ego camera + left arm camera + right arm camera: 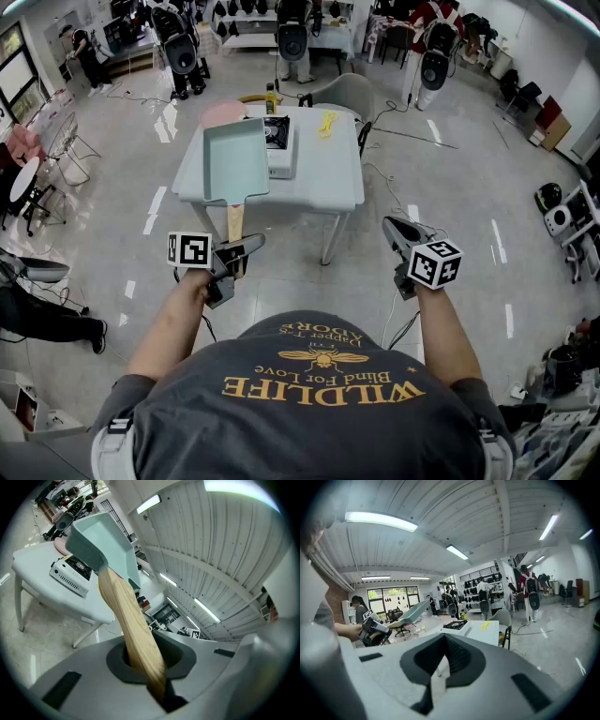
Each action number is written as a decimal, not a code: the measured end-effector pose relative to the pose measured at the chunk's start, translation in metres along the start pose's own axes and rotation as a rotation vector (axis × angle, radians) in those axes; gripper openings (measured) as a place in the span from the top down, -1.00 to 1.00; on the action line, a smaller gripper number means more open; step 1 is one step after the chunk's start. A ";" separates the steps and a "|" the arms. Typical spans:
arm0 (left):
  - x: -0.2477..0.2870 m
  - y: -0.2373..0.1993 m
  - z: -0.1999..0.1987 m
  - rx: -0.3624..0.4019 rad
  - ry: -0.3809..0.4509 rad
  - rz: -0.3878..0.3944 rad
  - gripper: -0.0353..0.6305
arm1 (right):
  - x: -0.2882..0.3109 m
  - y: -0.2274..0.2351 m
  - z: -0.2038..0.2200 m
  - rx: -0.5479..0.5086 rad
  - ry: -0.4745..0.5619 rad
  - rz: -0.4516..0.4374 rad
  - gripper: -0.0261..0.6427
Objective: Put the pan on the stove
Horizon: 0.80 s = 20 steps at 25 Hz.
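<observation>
A pale teal rectangular pan [234, 159] with a wooden handle [234, 223] hangs in the air over the near left part of the white table [328, 183]. My left gripper [246, 246] is shut on the end of that handle [133, 630], and the pan [101, 541] points away from it, tilted up. The small white gas stove [277, 141] stands on the table just right of the pan; it also shows as the stove [72, 573] and the stove [454, 624]. My right gripper [394, 225] is in the air to the right of the table, shut and empty.
A pink round thing [223, 113], a bottle [271, 97] and a yellow object [327, 122] lie at the table's far side. A grey chair [349, 92] stands behind it. Cables run over the tiled floor, and people stand further back.
</observation>
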<state>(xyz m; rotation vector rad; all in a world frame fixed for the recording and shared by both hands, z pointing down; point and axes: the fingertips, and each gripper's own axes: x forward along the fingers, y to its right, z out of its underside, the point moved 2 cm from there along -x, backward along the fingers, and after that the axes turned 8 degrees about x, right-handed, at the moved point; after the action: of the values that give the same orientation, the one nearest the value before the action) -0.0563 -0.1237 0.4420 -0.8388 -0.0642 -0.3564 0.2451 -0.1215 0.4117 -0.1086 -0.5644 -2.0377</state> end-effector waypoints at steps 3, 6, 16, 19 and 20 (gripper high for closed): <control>0.002 -0.003 0.000 0.000 -0.003 -0.002 0.78 | 0.003 0.001 0.000 -0.001 0.004 -0.003 0.92; 0.005 -0.005 0.000 -0.001 -0.002 0.000 0.78 | 0.005 0.004 0.001 -0.001 0.004 -0.007 0.92; 0.007 -0.007 -0.005 0.001 0.007 0.003 0.78 | 0.013 0.007 0.001 0.046 -0.012 -0.035 0.92; 0.009 -0.005 -0.006 0.002 0.012 -0.001 0.78 | 0.013 0.010 0.002 0.042 -0.014 -0.041 0.92; 0.010 -0.003 -0.006 0.001 0.015 -0.003 0.78 | 0.011 0.011 0.001 0.040 -0.015 -0.043 0.92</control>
<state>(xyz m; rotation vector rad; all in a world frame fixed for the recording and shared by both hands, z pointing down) -0.0482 -0.1327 0.4426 -0.8347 -0.0514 -0.3657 0.2489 -0.1344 0.4194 -0.0890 -0.6210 -2.0680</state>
